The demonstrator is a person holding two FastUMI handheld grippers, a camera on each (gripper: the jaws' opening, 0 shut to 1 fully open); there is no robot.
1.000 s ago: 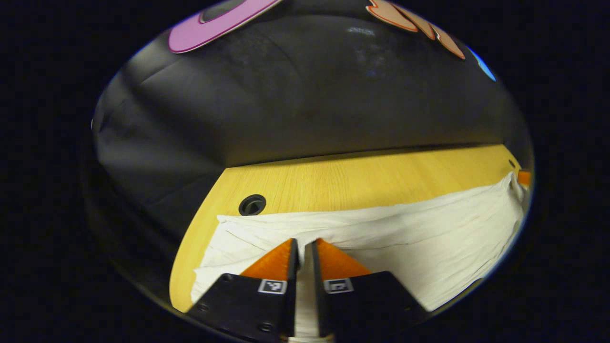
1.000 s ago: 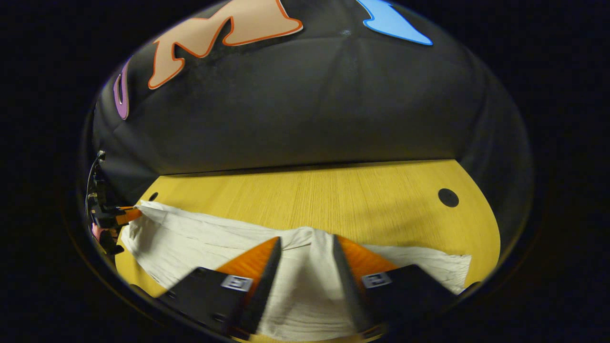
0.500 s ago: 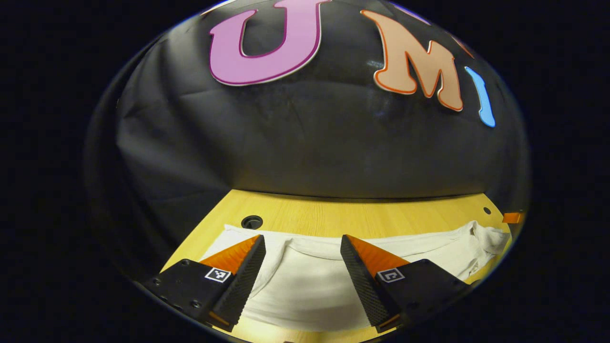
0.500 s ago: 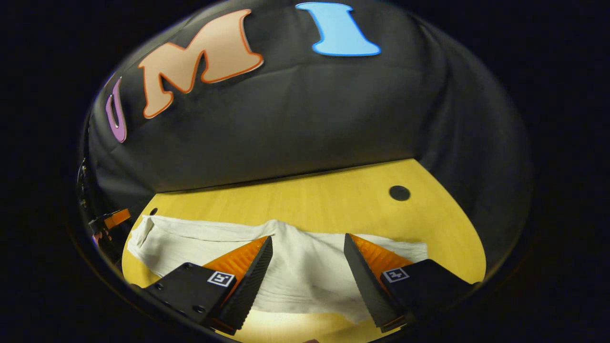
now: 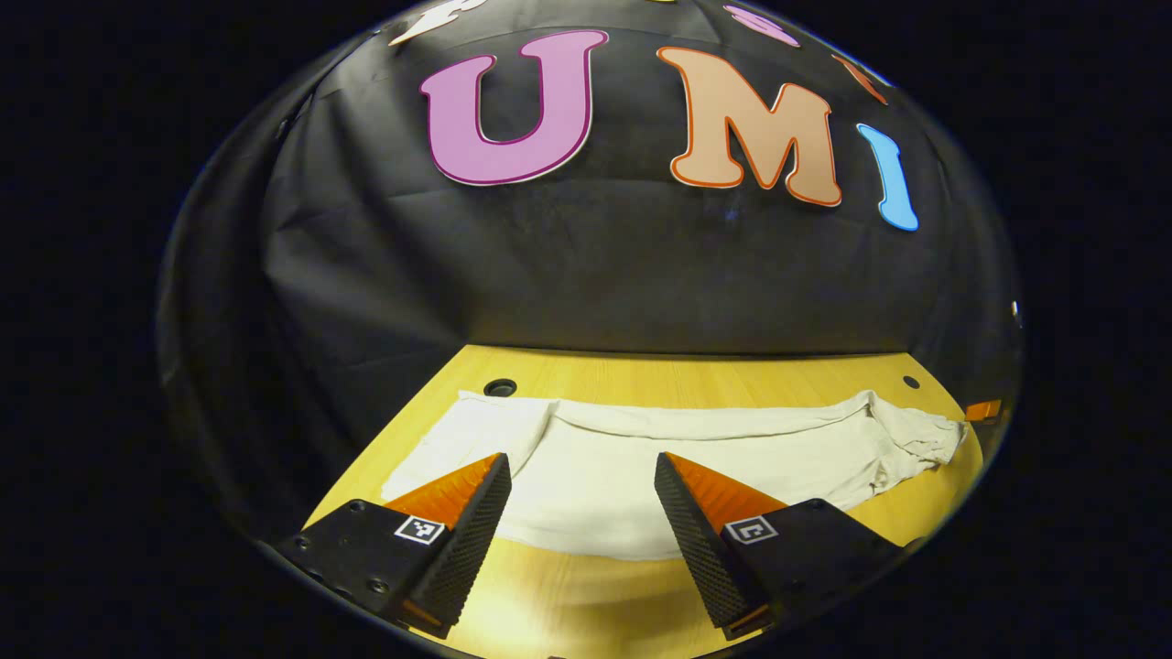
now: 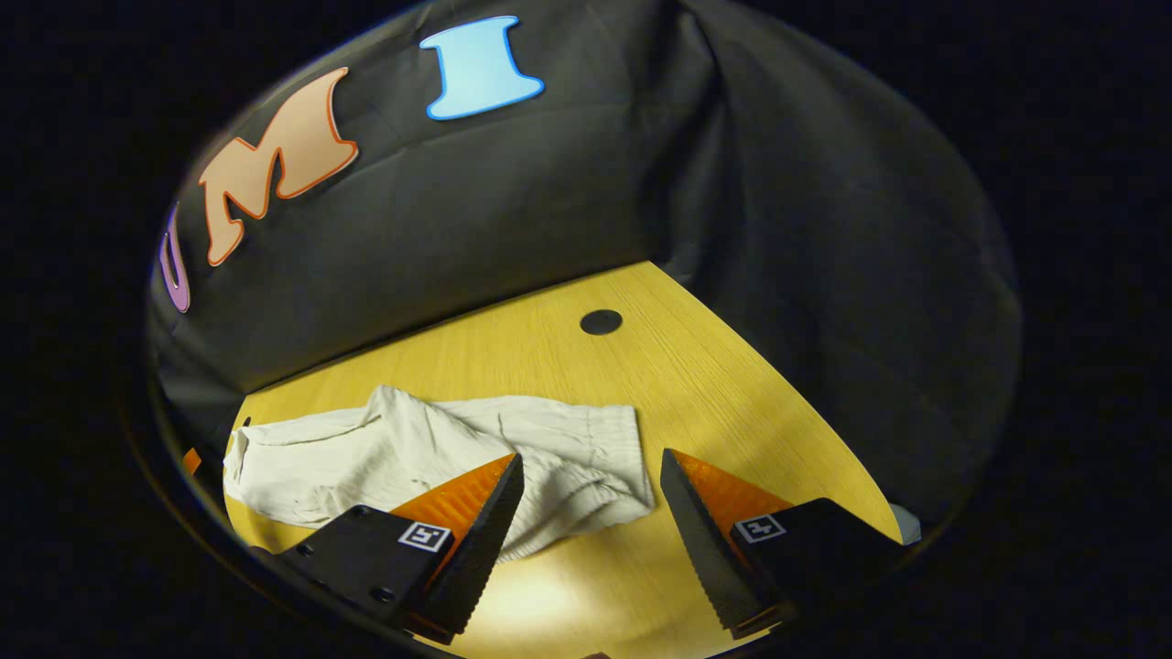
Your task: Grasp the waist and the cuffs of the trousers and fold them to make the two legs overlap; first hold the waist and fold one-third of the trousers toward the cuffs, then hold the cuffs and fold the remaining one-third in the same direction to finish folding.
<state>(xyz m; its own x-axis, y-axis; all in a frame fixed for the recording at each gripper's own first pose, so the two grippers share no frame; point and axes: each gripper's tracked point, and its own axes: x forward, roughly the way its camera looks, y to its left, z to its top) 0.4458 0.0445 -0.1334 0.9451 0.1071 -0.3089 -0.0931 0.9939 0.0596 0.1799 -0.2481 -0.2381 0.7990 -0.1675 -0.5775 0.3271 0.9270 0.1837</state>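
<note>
The white trousers lie lengthwise across the wooden table, their two legs stacked in one long band. In the left gripper view my left gripper stands open above the near edge of the cloth, nothing between its fingers. In the right gripper view the trousers end in a gathered, wrinkled edge at the right, and my right gripper hangs open above bare table beside that end, apart from the cloth. A fingertip of the other gripper peeks in at the far right of the left gripper view.
The table has round cable holes near its back corners. The black cloth wall closes the back and the right side. Bare wood lies to the right of the trousers.
Both grippers have let go of the trousers, opened and pulled back toward the table's near edge. The right one has also swung rightward. The cloth now lies flat.
</note>
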